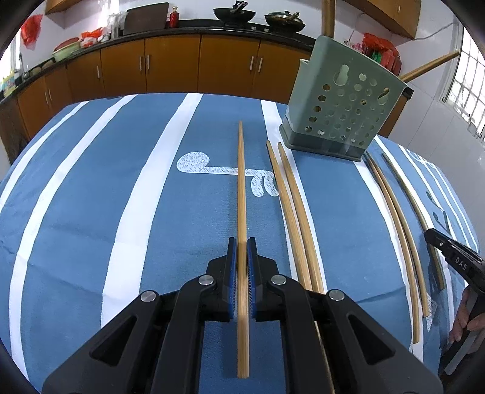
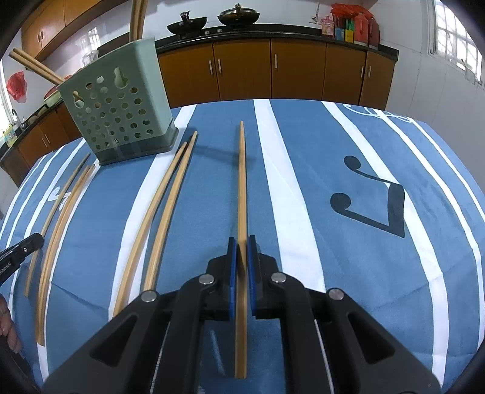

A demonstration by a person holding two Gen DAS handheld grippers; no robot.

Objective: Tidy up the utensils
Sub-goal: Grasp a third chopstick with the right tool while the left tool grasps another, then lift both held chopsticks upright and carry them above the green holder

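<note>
My left gripper (image 1: 242, 242) is shut on a wooden chopstick (image 1: 241, 188) that points forward over the blue striped cloth. My right gripper (image 2: 242, 241) is shut on another wooden chopstick (image 2: 241, 181). A green perforated utensil holder (image 1: 342, 109) stands at the far right in the left wrist view and at the far left in the right wrist view (image 2: 121, 106), with chopsticks standing in it. Two loose chopsticks (image 1: 291, 200) lie left of the holder, and three more (image 1: 400, 218) lie to its right. The right gripper's tip (image 1: 448, 251) shows at the left view's right edge.
The table carries a blue cloth with white stripes (image 1: 121, 212) and music-note prints (image 2: 376, 200). Brown kitchen cabinets (image 1: 182, 66) and a counter with woks (image 1: 233, 13) run behind the table. A window (image 2: 454, 36) is at the right.
</note>
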